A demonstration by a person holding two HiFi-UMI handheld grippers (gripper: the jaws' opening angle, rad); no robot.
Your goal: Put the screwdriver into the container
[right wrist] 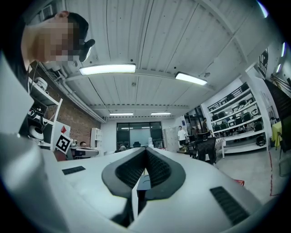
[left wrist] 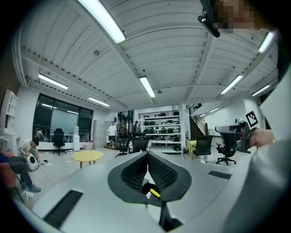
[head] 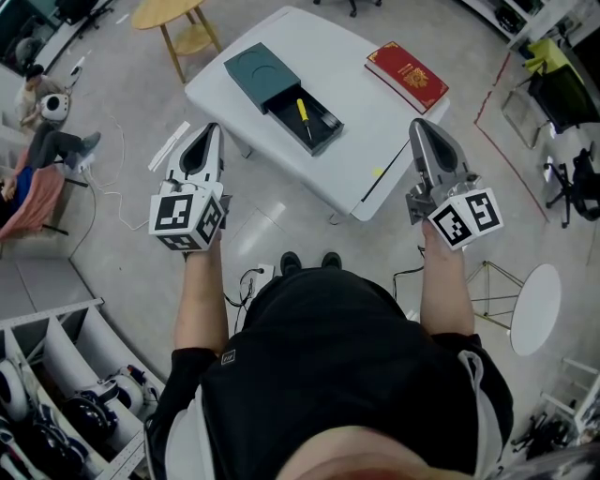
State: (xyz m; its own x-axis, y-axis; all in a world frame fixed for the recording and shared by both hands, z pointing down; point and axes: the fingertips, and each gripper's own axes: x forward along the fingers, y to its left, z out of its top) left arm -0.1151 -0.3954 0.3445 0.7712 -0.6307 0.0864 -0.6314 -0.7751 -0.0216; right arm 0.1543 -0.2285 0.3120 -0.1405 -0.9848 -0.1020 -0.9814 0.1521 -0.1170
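Note:
A yellow-handled screwdriver lies inside the open black drawer of a dark teal container on the white table. Both grippers are held in the air in front of the person, short of the table. The left gripper is shut with nothing in it and points towards the table's left corner. The right gripper is also shut and empty, near the table's right corner. In the left gripper view the jaws meet at the tip of the left gripper, and a bit of the yellow screwdriver handle shows below them. In the right gripper view the right gripper is shut the same way.
A red book lies at the table's far right. A yellow round stool stands beyond the table, and a small round white table at the right. A seated person is at the left. Shelves with gear fill the lower left.

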